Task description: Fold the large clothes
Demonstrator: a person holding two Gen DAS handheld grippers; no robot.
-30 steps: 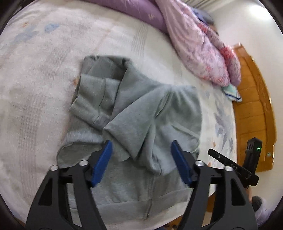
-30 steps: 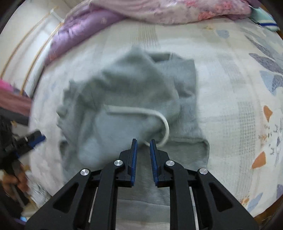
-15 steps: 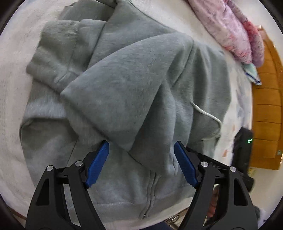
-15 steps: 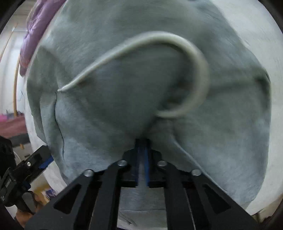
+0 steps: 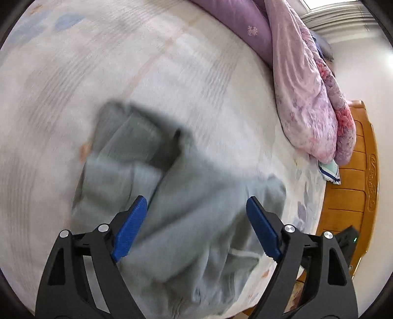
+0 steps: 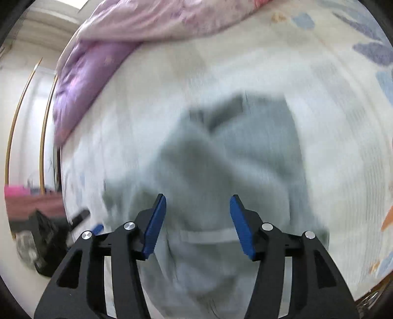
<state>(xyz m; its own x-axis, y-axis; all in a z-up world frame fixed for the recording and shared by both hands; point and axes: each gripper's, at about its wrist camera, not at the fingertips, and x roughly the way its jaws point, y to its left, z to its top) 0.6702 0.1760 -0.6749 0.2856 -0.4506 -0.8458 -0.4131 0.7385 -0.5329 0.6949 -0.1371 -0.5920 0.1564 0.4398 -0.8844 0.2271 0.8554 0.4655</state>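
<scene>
lying crumpled on bed [image 5: 172, 73], grey hoodie [image 5: 196, 208] beneath both spread jaws

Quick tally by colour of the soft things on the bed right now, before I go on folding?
Grey: 1, the hoodie
Purple: 1, the quilt
Pink floral: 1, the comforter
Blue-and-white striped: 1, the small cloth
Total: 4
Both the left hand-held gripper and the right hand-held gripper are open, holding nothing.
</scene>
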